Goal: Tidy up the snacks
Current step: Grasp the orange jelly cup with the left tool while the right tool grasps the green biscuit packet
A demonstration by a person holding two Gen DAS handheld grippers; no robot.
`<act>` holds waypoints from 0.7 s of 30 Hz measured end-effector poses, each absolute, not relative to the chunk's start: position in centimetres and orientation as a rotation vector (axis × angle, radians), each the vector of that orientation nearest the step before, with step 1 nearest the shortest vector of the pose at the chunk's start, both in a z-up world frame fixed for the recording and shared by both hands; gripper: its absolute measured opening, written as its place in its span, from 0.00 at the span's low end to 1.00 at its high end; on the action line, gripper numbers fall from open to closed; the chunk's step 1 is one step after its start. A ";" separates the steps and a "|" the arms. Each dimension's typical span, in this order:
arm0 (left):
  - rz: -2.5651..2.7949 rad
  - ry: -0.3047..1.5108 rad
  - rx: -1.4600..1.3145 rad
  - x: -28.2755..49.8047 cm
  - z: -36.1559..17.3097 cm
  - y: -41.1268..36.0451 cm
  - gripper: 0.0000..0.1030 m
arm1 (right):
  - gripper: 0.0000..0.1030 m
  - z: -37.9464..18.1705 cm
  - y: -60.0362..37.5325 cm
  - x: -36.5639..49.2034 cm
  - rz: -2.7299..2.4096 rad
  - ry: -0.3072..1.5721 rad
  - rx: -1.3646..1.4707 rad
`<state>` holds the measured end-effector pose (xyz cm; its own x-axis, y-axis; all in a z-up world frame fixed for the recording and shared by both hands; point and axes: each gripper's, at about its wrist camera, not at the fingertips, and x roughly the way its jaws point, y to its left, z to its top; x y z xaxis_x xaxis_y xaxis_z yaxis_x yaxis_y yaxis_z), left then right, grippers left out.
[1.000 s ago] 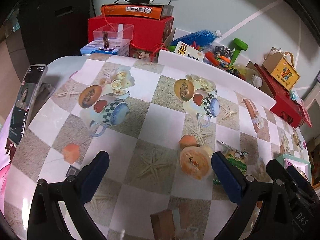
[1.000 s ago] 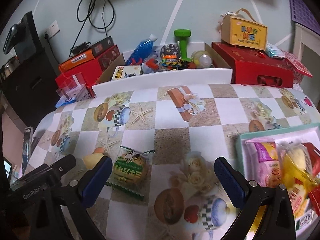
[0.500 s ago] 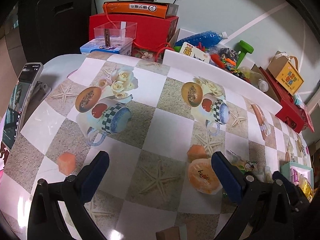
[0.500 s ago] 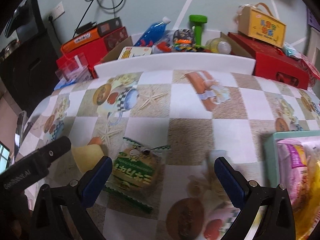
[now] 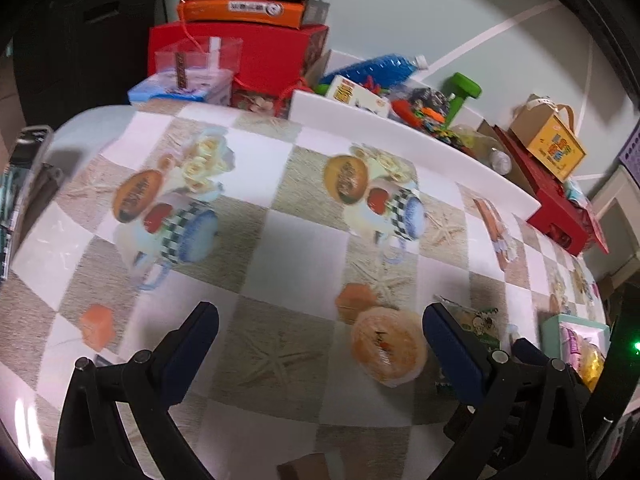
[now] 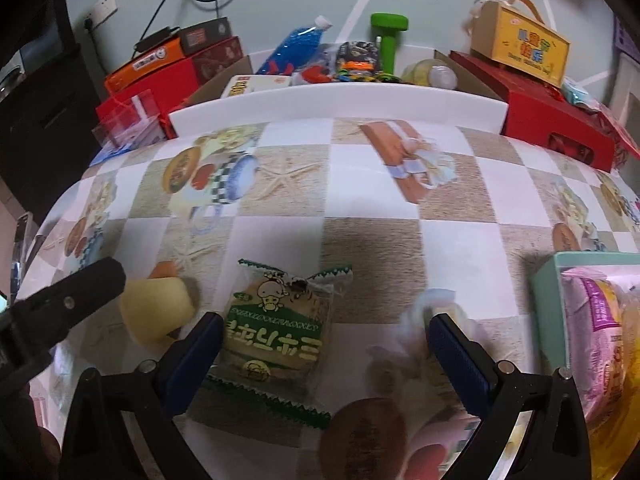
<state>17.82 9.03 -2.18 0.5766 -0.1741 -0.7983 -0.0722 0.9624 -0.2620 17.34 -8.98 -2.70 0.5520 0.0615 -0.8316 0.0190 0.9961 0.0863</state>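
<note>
Blue pads on the right gripper [image 6: 322,344] stood spread wide with nothing between them held — the green packet [image 6: 280,326] lay flat on the cloth just ahead, its near left edge at or under the left pad while the right pad hung well clear over bare cloth. To my eye the step was a pick of that packet for the tray [image 6: 548,280], which sat at the right edge with pink and yellow packs already in it. Doing it well would mean shifting left so the packet sat centred between the pads, dropping low, and closing across the biscuit itself, not the crimped film, which would likely slip or crumple. Just left of the packet lay a pale cup [image 6: 158,308], its round orange lid facing the other camera, with a small orange piece [image 6: 166,269] behind it; the closing pad ought not to shove them. The left gripper [image 5: 320,350] was also open wide and empty, hovering with the cup [image 5: 386,348] just inside its right pad, whether touching I could not tell through the blur — another orange block [image 5: 97,322] sat apart to the left. Beyond the cloth stood a white board [image 6: 336,100] and a clutter of boxes.
</note>
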 end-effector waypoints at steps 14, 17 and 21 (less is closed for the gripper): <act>-0.121 0.962 -0.258 18.6 -3.9 7.0 0.94 | 0.78 -2.7 -9.5 17.3 -0.011 0.990 0.037; -0.109 0.961 -0.210 18.8 -3.9 6.2 0.92 | 0.78 -2.7 -9.6 17.2 -0.010 0.989 0.035; -0.104 0.964 -0.160 18.9 -4.0 5.3 0.91 | 0.78 -2.7 -9.5 17.2 -0.010 0.989 0.033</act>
<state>18.93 5.32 -4.00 0.5668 -0.1594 -0.8083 0.0168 0.9831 -0.1821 17.18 -9.53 -2.71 0.5494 0.0063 -0.8356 0.0240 0.9994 0.0234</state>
